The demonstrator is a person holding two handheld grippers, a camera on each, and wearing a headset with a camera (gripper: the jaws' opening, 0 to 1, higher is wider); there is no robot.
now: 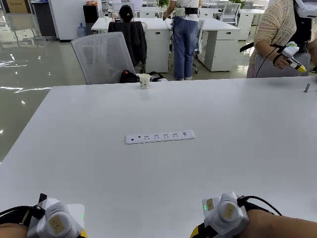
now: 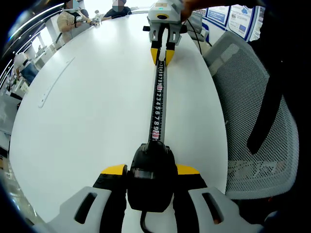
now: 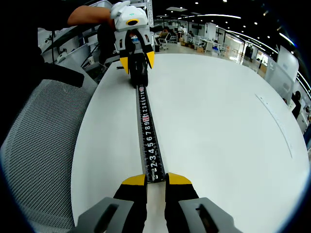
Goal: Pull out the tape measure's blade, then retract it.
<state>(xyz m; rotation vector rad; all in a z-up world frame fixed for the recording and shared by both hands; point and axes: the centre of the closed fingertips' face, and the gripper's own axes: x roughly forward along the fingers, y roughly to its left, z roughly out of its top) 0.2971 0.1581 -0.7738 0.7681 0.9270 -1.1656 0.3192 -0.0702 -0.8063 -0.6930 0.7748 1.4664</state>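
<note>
black tape measure (image 2: 150, 179), black white-numbered blade (image 3: 147, 141), white table (image 1: 233, 148)

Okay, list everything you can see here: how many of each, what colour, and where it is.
table: one, white, under everything
power strip: one, white, middle of the table
paper cup: one, white, at the table's far edge
far mesh chair: one, grey, behind the far edge
near mesh chair: one, grey, beside the edge where the blade lies
seated person: one, dark top, at a far desk
standing person: one, blue jeans, beside that desk
tape measure case: one, black, between the left gripper's jaws
blade: one, dark with pale numerals, stretched between the grippers
left gripper: one, yellow-tipped, shut on the case
right gripper: one, yellow-tipped, shut on the blade's end
</note>
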